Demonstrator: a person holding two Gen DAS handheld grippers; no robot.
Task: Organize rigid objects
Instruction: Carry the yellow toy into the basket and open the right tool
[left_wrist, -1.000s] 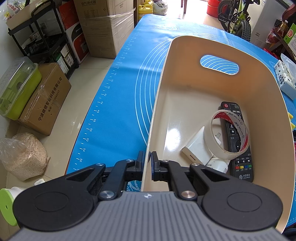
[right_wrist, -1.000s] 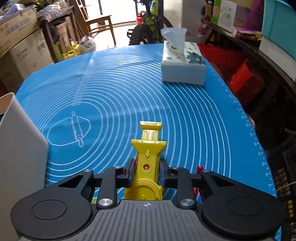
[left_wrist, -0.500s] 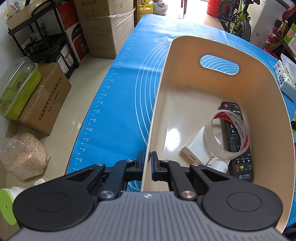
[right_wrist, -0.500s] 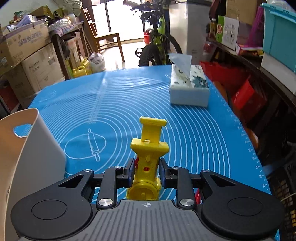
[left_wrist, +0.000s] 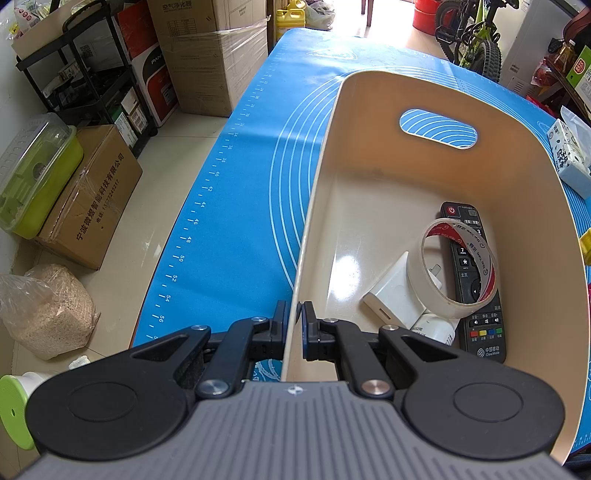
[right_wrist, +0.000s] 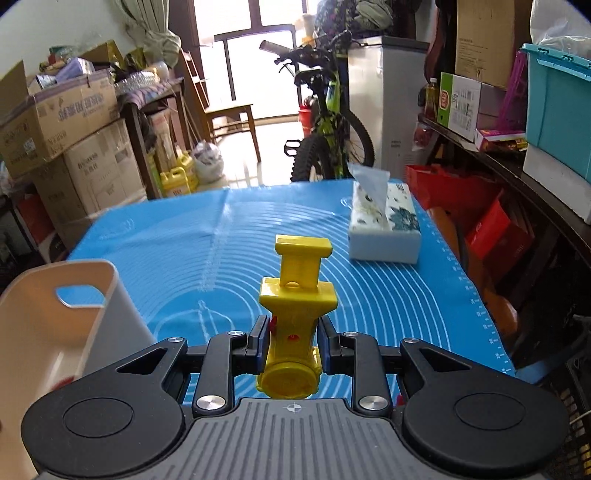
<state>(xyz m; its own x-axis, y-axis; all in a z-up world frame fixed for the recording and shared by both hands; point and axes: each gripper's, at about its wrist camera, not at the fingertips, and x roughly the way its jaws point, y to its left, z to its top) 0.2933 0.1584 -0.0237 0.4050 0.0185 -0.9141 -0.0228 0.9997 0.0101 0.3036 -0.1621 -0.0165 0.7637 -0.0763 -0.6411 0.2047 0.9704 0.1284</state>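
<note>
A cream plastic bin stands on the blue mat. My left gripper is shut on the bin's near left wall, one finger outside and one inside. Inside lie a black remote, a tape roll leaning over it, a white adapter and a small white bottle. In the right wrist view my right gripper is shut on a yellow plastic toy, held up above the mat. The bin sits to its left.
A tissue box rests on the mat's far right. Cardboard boxes, a black shelf and a green container stand on the floor left of the table. A bicycle and shelves stand beyond the table.
My right gripper has risen with the yellow toy and tilted up, so more of the room and the bin show. The left gripper and bin have not moved.
</note>
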